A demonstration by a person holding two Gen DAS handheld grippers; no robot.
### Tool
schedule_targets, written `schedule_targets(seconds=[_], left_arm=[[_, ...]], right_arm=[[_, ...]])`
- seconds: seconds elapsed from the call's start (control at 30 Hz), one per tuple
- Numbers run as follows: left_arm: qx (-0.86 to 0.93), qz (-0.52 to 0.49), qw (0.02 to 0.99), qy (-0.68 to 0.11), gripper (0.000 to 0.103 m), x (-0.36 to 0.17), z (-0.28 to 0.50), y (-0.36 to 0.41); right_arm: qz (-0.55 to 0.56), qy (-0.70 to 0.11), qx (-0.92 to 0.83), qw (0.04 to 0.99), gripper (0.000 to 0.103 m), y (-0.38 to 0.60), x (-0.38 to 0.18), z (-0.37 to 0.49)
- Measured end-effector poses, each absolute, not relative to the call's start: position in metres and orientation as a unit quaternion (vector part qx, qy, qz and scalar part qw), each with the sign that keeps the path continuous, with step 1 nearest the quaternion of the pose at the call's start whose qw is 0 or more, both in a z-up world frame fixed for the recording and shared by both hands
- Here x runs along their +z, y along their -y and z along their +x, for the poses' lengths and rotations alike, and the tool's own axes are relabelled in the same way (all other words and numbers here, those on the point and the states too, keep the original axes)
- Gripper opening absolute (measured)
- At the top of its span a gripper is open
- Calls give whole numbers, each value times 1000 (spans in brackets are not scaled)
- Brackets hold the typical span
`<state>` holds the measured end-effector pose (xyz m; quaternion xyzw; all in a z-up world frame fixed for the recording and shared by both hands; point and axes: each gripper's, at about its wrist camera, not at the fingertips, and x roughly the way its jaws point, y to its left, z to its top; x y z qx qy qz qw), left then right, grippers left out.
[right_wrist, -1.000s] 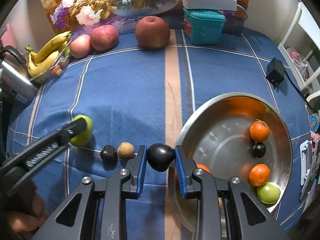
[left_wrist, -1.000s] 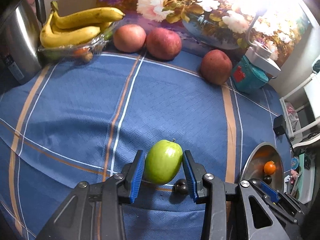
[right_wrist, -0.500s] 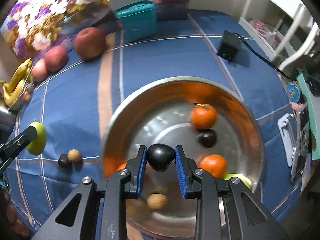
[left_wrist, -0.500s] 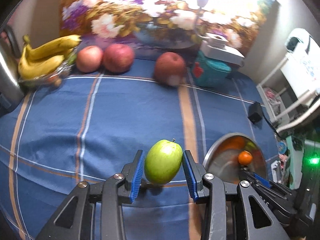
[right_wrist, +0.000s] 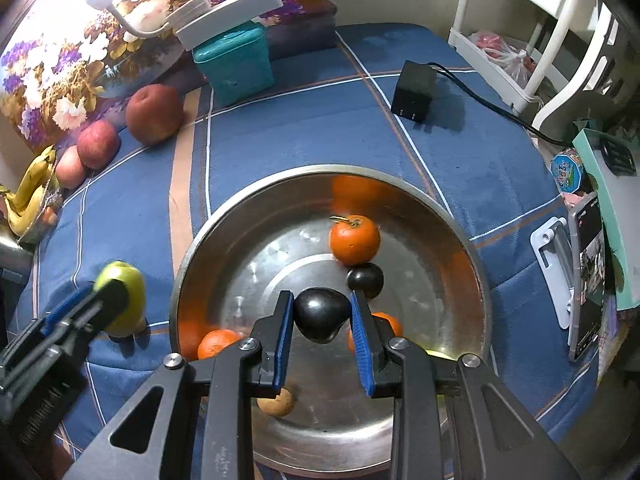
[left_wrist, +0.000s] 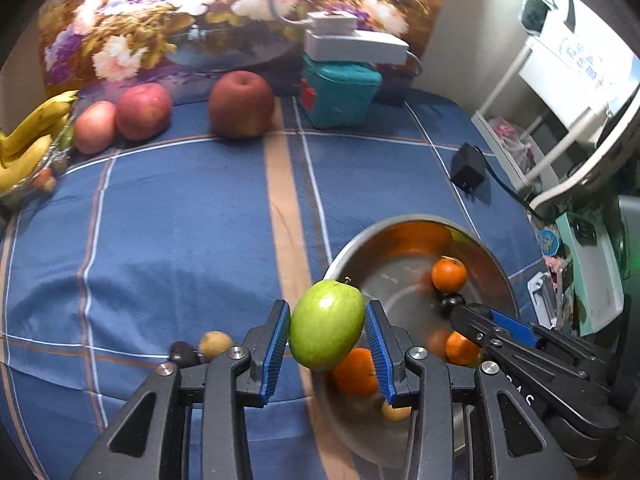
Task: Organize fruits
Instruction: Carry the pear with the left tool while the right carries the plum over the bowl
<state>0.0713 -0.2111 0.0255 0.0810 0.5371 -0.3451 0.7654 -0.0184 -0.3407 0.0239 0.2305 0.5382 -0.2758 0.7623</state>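
Gripping a dark plum [right_wrist: 320, 314], our right claw [right_wrist: 322, 334] hangs over the bowl [right_wrist: 208, 240]; left claw [left_wrist: 326, 338], clamping the green apple [left_wrist: 326, 324], nears its rim.

Left gripper [left_wrist: 327, 340]: angled steeply downward, both blue-padded fingers [left_wrist: 276, 344] pressed against the sides of a green apple [left_wrist: 326, 326], which is held clear of the surface. Black finger arms and pivot bolts visible in the lower frame. Right gripper [right_wrist: 322, 328]: also pointed steeply down, its blue pads [right_wrist: 360, 336] clamped on a dark rounded fruit [right_wrist: 320, 314], jaws narrow. In the right wrist view the left gripper appears at lower left, blurred. No hand or sleeve can be made out.
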Motion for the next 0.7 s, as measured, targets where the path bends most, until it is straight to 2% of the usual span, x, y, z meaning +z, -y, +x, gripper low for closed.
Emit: schedule_targets(seconds=[0.7], left_arm=[[-339,116,766,-533,42,9,60,236]], right_arm=[[261,-556,-254,748,30,351,2,-27]])
